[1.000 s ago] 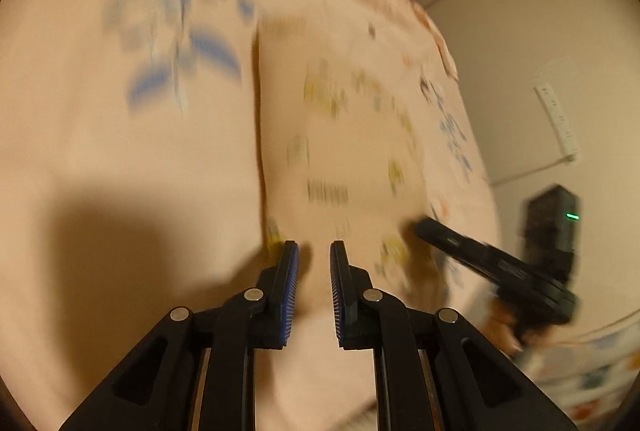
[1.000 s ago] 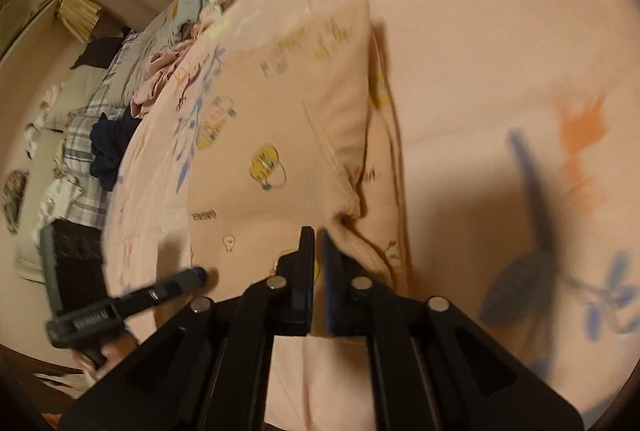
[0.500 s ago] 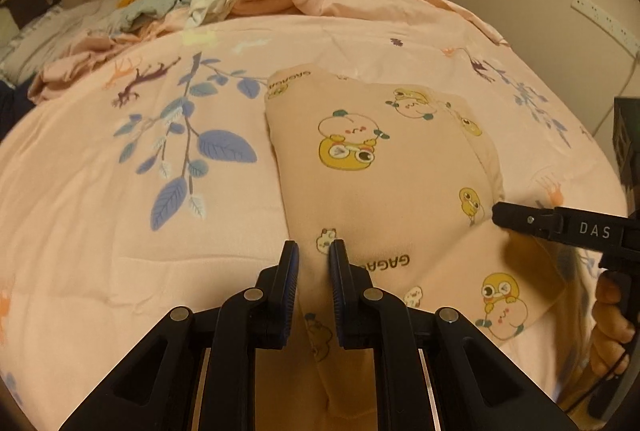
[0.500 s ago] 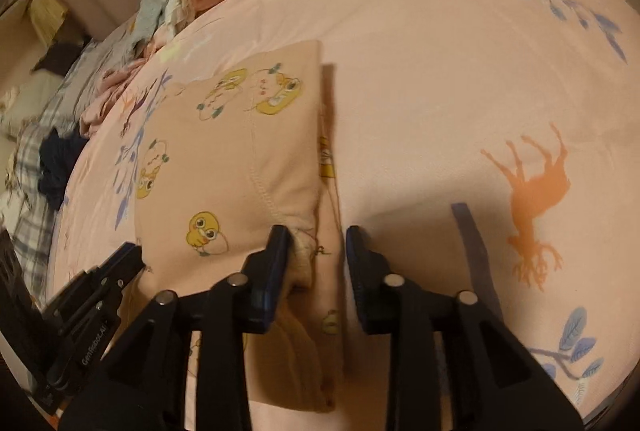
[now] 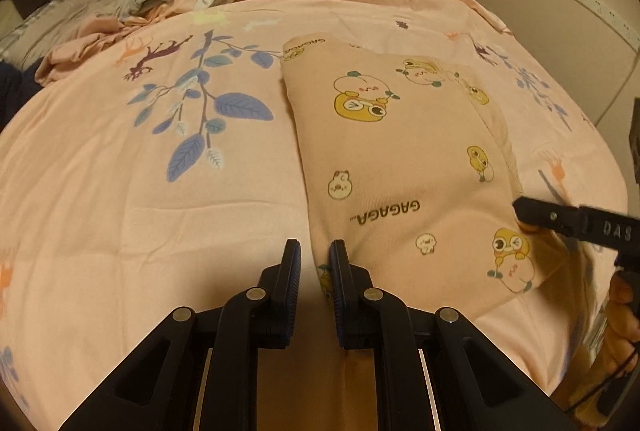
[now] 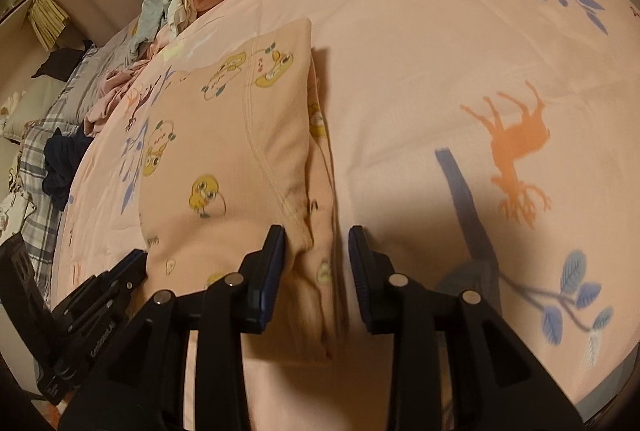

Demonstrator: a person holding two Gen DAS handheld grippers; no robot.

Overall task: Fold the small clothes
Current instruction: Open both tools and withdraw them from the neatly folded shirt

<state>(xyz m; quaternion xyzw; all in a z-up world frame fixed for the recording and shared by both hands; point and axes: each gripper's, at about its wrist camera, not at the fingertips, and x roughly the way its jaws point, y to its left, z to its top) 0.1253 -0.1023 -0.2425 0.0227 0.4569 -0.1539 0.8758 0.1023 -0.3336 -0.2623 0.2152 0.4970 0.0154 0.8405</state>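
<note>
On the left, bare bedspread (image 5: 120, 191) gives us plenty of room, and our left gripper (image 5: 314, 267) sits at the near-left corner of the folded pink garment (image 5: 400, 159), jaws nearly closed, the cloth edge just between them; whether they pinch it, we cannot tell. Further right, the right gripper (image 6: 316, 251) has just been opening its jaws, straddling the layered right edge without pressing, likely letting the fold settle. Beyond lies more open bed.
</note>
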